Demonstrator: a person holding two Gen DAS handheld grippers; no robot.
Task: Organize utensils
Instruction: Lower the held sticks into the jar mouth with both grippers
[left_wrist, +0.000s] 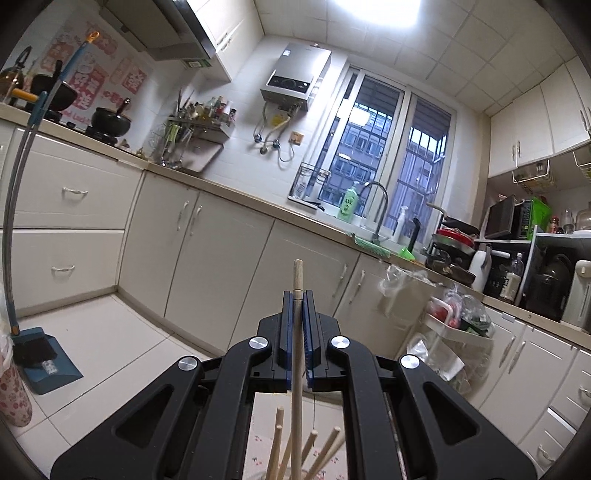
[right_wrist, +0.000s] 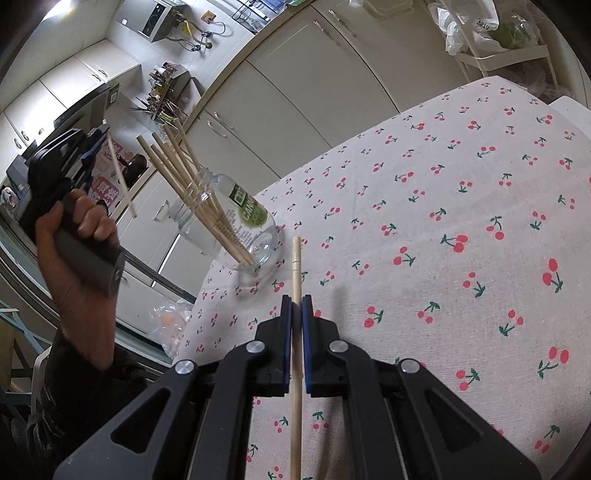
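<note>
My left gripper (left_wrist: 297, 295) is shut on a wooden chopstick (left_wrist: 297, 275) that points up past the jaws; several chopstick ends (left_wrist: 308, 448) show below it. In the right wrist view the left gripper (right_wrist: 99, 136) is held up in the air left of a clear glass jar (right_wrist: 255, 236), with its chopstick (right_wrist: 122, 177) hanging above and left of the jar. The jar stands on the cherry-print tablecloth (right_wrist: 443, 206) and holds several chopsticks (right_wrist: 184, 177) that lean left. My right gripper (right_wrist: 295, 301) is shut on another chopstick (right_wrist: 295, 258), low over the cloth just right of the jar.
Kitchen cabinets (left_wrist: 207, 251) and a counter with a sink tap (left_wrist: 378, 206) lie ahead in the left view. A white trolley with bags (right_wrist: 487, 40) stands beyond the table's far edge. A crumpled plastic bag (right_wrist: 170, 321) lies off the table's left side.
</note>
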